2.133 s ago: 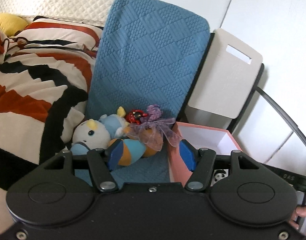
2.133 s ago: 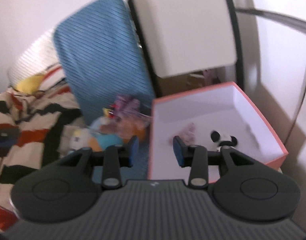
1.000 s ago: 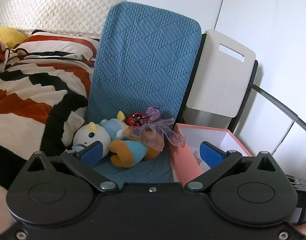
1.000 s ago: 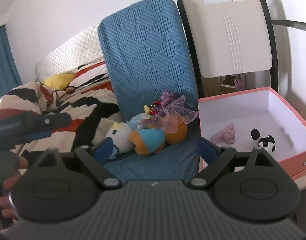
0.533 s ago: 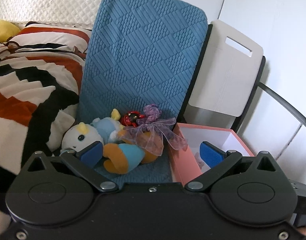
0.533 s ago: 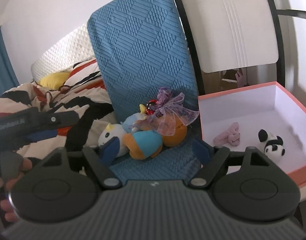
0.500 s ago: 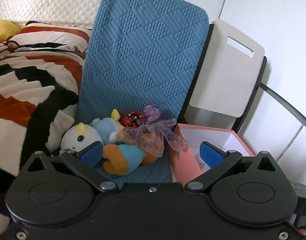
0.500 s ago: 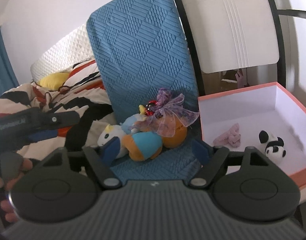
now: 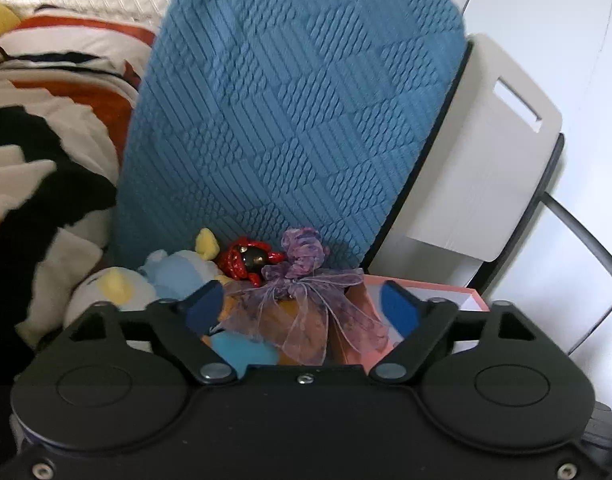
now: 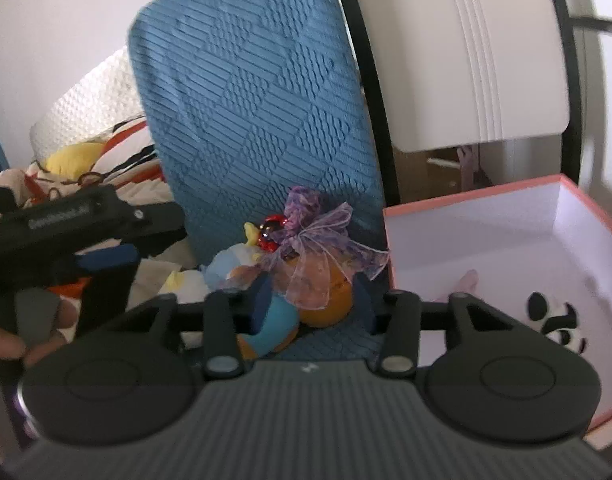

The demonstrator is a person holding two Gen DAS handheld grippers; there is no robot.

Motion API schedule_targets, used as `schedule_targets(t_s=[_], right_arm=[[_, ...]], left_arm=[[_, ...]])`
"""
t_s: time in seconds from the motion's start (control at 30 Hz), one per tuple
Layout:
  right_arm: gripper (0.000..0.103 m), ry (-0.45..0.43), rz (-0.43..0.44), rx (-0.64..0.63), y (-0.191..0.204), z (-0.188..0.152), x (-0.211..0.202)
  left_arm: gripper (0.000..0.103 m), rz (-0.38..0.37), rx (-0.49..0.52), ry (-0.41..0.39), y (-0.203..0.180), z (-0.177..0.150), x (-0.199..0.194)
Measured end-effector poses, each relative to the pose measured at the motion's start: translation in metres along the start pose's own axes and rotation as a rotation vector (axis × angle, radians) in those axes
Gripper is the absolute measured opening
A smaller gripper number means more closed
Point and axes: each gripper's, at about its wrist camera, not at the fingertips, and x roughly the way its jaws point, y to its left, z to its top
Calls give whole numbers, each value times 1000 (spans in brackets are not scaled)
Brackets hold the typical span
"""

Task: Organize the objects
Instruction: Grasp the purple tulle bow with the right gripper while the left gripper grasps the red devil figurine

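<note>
Toys piled low centre of both frames, on the blue quilted chair cover (image 9: pixel 290 120), right beside the pink box (image 10: pixel 506 216) they presumably go into. My left gripper (image 9: pixel 302 308) is spread wide, blue pads either side of the purple organza bow (image 9: pixel 306 280), nothing between them. My right gripper (image 10: pixel 312 300) is set narrower, fingers framing the orange round toy (image 10: pixel 326 304) under that bow; I can't tell if the pads touch it, the frame is soft there. I judge both are lined up on the same cluster because it sits at the seat's back edge, leaning on the upright cushion.

Materials:
- bow: sheer, crinkled ribbon, floppy, likely to snag a finger
- white-and-blue plush (image 9: pixel 118 292) with yellow horn: fuzzy, squashy, lower left of left view
- red beaded charm (image 9: pixel 248 260) with a glossy black bead: small, hard
- box: stiff card, white inside, open top; the panda figure (image 10: pixel 558 320) and a pale pink piece (image 10: pixel 466 280) lie on its floor
- cover: ribbed diamond knit

Striped blanket (image 9: pixel 46 152) fills the left edge.
</note>
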Motion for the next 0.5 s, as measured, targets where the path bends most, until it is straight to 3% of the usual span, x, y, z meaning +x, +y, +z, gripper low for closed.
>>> schedule_targets(t_s=[0.23, 0.5], right_arm=[[44, 13, 7, 3, 3, 17, 61], [45, 48, -4, -35, 6, 25, 139]], left_arm=[[59, 19, 3, 62, 22, 9, 76], [51, 31, -11, 128, 49, 18, 155]])
